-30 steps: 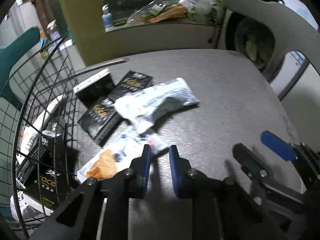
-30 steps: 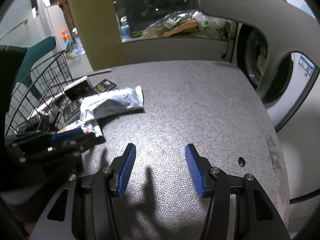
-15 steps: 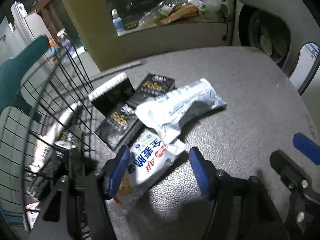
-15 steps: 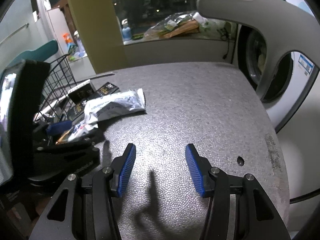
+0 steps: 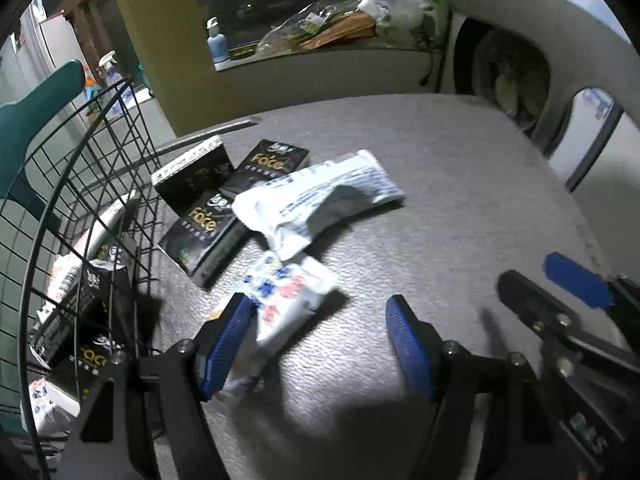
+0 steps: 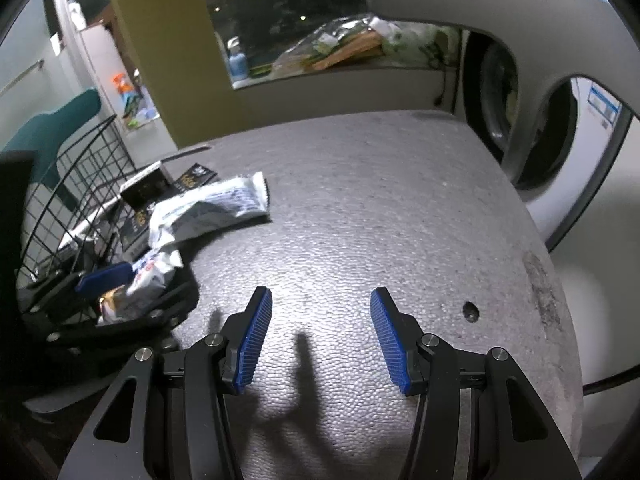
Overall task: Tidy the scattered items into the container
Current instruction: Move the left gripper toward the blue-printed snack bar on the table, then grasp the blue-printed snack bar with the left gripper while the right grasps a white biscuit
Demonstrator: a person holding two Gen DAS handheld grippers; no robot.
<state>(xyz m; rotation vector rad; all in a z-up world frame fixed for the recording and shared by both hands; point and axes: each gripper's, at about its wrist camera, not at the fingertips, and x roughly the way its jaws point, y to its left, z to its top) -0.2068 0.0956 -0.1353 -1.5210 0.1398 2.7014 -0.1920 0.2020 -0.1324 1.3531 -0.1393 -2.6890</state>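
My left gripper (image 5: 316, 344) is open over a small white snack packet (image 5: 286, 298), which lies on the grey table by its left finger. Beyond it lie a crumpled white wrapper (image 5: 320, 200) and three black "Face" boxes (image 5: 204, 226). The black wire basket (image 5: 60, 216) stands at the left and holds several boxes and packets. My right gripper (image 6: 320, 336) is open and empty over bare table; in its view the left gripper (image 6: 120, 292), the snack packet (image 6: 150, 276), the wrapper (image 6: 212, 208) and the basket (image 6: 72, 184) show at left.
The grey foam table top (image 6: 380, 208) stretches right, with a small hole (image 6: 471, 311) near the right edge. A washing machine (image 6: 536, 128) stands behind at right, a cluttered window sill (image 5: 332, 28) behind, a teal chair (image 5: 36, 100) at left.
My left gripper was nearly shut a second ago and has opened wide. It has pulled back and shifted, with the snack packet now between its fingers. The right gripper has not moved.
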